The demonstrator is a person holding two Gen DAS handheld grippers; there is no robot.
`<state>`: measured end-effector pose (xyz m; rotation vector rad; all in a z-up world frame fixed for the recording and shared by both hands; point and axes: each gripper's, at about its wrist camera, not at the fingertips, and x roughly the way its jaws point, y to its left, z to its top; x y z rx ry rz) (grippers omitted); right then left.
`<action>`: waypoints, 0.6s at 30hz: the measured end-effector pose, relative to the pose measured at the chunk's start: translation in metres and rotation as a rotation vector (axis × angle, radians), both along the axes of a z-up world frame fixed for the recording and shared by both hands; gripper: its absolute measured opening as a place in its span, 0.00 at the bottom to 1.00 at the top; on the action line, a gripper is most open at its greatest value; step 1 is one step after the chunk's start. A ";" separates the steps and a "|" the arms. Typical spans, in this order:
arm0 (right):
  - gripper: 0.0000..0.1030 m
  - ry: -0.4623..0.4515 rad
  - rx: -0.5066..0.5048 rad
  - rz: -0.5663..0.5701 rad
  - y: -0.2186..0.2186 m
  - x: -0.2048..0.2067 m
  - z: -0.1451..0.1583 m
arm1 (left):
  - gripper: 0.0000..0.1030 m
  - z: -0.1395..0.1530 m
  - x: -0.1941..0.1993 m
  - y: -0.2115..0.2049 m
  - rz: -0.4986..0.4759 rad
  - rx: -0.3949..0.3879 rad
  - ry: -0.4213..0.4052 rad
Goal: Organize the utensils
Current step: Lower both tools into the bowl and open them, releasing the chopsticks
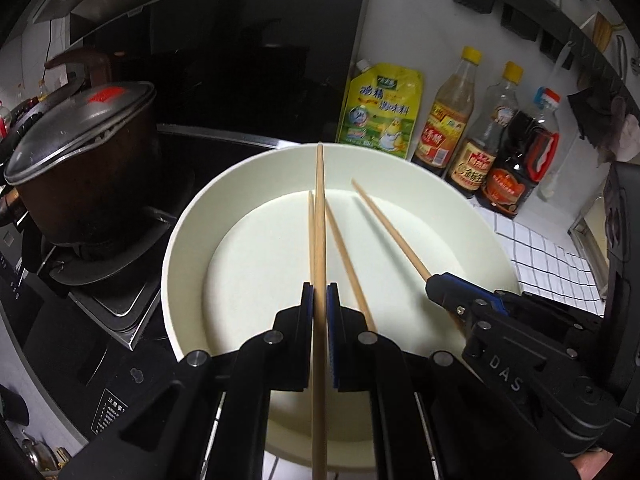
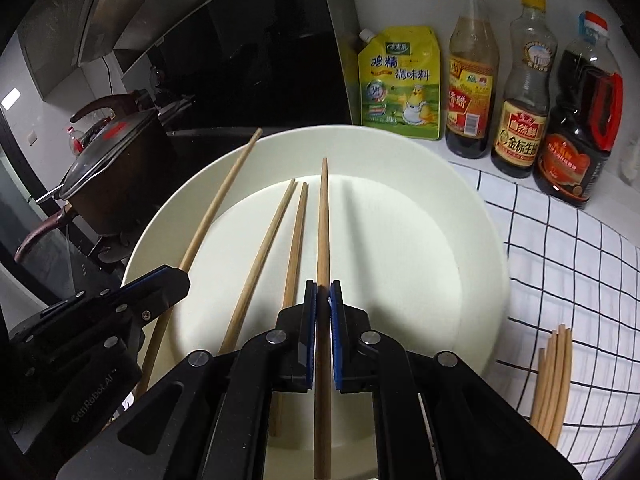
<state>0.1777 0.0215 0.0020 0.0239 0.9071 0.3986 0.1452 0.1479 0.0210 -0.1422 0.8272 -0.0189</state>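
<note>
A white round plate (image 1: 256, 176) (image 2: 472, 208) sits on the counter. My left gripper (image 1: 319, 292) is shut on a wooden chopstick (image 1: 320, 208) and holds it over the plate; the left gripper also shows in the right wrist view (image 2: 176, 276), and its chopstick (image 2: 224, 196) too. My right gripper (image 2: 323, 290) is shut on another chopstick (image 2: 323, 220); the right gripper shows in the left wrist view (image 1: 434, 280) with that chopstick (image 1: 388, 228). Two loose chopsticks (image 2: 280, 236) lie on the plate between the held ones.
Several more chopsticks (image 2: 554, 376) lie on a checked cloth (image 2: 560, 248) right of the plate. A yellow seasoning pouch (image 2: 400, 84) and three sauce bottles (image 2: 520, 92) stand behind by the wall. A lidded brown pot (image 1: 80, 160) sits on the stove at left.
</note>
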 end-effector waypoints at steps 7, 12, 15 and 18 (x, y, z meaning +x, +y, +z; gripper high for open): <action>0.10 0.012 -0.004 -0.024 -0.004 0.003 -0.004 | 0.26 -0.011 0.009 0.008 0.033 -0.009 0.041; 0.14 -0.020 -0.013 -0.041 -0.010 -0.005 0.004 | 0.59 -0.005 0.000 0.017 0.073 -0.006 0.000; 0.14 -0.030 -0.014 -0.042 -0.013 -0.014 0.007 | 0.59 -0.002 -0.005 0.021 0.081 -0.011 -0.001; 0.14 -0.036 -0.016 -0.041 -0.014 -0.023 0.009 | 0.60 -0.001 -0.013 0.022 0.085 -0.007 -0.002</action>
